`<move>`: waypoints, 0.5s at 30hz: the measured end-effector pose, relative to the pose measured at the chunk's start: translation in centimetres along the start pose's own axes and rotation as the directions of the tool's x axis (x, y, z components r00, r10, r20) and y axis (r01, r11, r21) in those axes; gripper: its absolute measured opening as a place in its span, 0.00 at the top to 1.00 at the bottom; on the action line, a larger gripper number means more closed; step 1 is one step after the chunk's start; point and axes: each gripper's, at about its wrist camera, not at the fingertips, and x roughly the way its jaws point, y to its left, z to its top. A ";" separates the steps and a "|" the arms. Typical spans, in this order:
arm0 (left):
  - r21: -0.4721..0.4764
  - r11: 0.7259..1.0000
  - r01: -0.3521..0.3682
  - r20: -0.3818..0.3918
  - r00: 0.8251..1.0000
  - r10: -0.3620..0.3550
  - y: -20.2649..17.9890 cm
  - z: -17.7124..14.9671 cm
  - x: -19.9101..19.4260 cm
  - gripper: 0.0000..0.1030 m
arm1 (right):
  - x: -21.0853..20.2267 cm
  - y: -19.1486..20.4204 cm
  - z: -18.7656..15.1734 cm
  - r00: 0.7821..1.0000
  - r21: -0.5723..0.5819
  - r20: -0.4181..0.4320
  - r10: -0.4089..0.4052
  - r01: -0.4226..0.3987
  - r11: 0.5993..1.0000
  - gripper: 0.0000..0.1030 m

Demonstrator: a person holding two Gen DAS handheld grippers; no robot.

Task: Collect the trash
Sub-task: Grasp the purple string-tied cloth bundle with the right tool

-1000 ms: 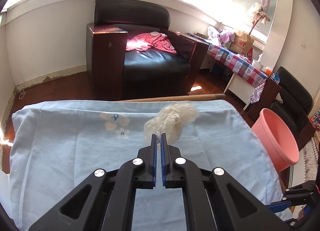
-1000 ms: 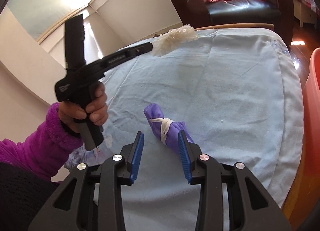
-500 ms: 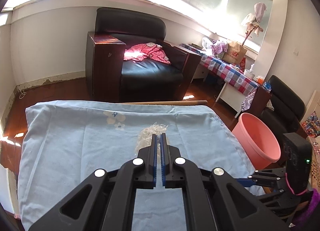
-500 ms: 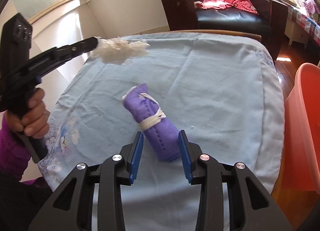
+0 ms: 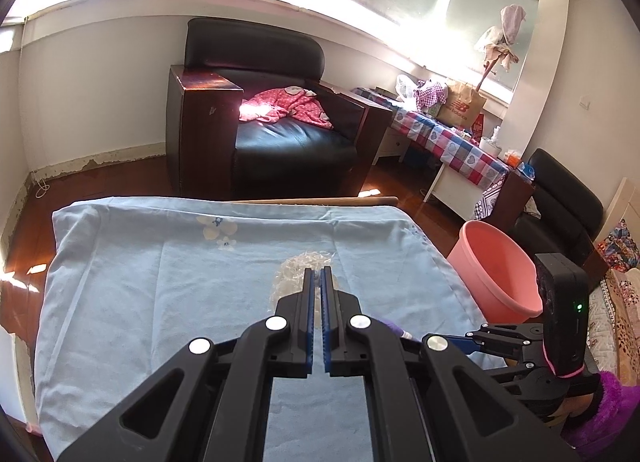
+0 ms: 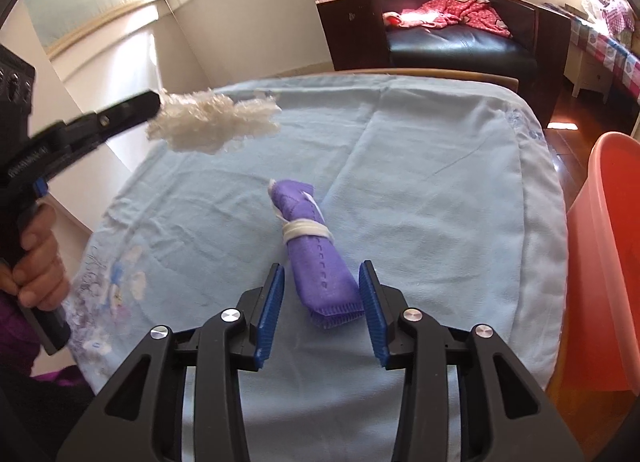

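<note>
Largest first: the table under its pale blue cloth [image 6: 420,165] spreads out ahead of both claws, and off its edge, to the right of the right gripper [image 6: 322,304], stands the pink bucket [image 6: 608,246], seemingly where the trash is meant to go; nothing can be seen inside it from either view, so how much has already been collected is not something I can tell. Next in size is the purple rolled cloth [image 6: 316,258], tied round its middle with a white band and lying on the blue cloth with its near end between the right gripper's blue pads. That claw stands partly open, its jaws having just widened a little, and the pads show a gap on either side of the roll, so it is framed but not yet gripped. Smallest is the white fluffy wad [image 6: 212,123], pinched at the tip of the left gripper [image 5: 317,278], whose jaws are closed tight on it; it hangs clear above the cloth, up and to the left of the right claw. In my judgement the work is about midway: one piece is lifted and awaits carrying to the bucket, the other still needs clamping, lifting and dropping in.
</note>
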 end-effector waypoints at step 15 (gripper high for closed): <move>0.023 1.000 0.015 0.060 0.998 -0.016 -2.4 1.0 -2.3 0.98 | -4.0 0.9 -0.6 0.989 0.014 0.122 -0.082 0.081 0.997 0.80</move>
